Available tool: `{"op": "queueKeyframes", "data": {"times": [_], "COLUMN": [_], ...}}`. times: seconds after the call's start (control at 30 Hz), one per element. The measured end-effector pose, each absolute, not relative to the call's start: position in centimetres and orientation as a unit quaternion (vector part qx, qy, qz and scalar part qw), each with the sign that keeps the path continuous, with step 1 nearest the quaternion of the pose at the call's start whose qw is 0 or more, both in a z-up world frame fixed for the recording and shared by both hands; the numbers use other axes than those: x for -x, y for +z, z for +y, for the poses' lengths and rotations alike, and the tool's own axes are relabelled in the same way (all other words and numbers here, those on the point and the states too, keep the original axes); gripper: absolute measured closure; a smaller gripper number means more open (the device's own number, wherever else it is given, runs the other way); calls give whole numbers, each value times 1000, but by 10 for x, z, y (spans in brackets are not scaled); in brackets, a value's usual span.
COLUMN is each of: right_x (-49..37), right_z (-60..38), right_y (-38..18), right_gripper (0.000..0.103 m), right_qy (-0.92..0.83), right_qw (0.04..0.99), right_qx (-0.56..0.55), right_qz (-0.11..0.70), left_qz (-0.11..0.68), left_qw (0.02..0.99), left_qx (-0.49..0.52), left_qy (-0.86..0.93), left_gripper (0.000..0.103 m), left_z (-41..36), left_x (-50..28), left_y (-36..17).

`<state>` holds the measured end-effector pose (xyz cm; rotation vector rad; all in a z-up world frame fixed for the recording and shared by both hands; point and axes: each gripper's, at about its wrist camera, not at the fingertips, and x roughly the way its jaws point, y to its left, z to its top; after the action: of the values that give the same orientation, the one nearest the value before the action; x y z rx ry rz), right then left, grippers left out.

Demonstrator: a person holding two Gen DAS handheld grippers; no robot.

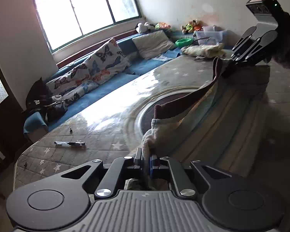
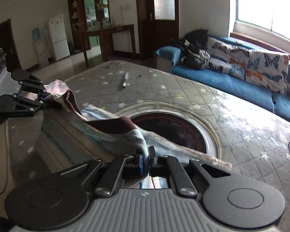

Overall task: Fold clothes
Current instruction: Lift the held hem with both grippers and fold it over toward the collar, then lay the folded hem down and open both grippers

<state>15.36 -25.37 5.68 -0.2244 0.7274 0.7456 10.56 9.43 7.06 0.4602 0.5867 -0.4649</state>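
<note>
A pale blue-and-cream garment with a dark brown band hangs stretched between my two grippers above the table. My left gripper is shut on one end of it; it also shows in the right wrist view. My right gripper is shut on the other end; it shows at upper right in the left wrist view. The cloth sags toward the table between them, part of it draped over the surface.
The table has a grey quilted star-pattern cover with a round dark opening in its middle. A pen lies near the far edge. A blue sofa with butterfly cushions runs under the window. Toys and boxes sit at the back.
</note>
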Motion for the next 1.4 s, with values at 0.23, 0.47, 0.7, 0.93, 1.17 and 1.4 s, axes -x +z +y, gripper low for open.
{"op": "queueKeyframes", "data": {"times": [0.23,0.47,0.7,0.93,1.17,1.4], "right_x": [-224,-245,-252,-221,-178,-175], "right_z": [-244,-271,-294,-296,-270,-249], "right_y": [17,-6,20,42,31,4], "right_gripper": [80,51,46,47,51,53], "right_qy": [326,314,316,308,313,319], "right_qw": [851,855,870,894,907,891], "right_qx": [73,-3,-44,-8,50,96], "right_qz": [405,413,375,326,278,309], "left_qz": [345,354,355,346,344,325], "left_qw": [889,895,898,908,919,935], "left_qx": [-215,-199,-207,-199,-176,-133], "left_qy": [-212,-185,-159,-127,-72,-58], "left_gripper": [88,79,76,65,59,60], "left_z": [102,107,103,105,121,121], "left_x": [-175,-184,-180,-181,-180,-163], "left_y": [30,14,9,15,20,33]}}
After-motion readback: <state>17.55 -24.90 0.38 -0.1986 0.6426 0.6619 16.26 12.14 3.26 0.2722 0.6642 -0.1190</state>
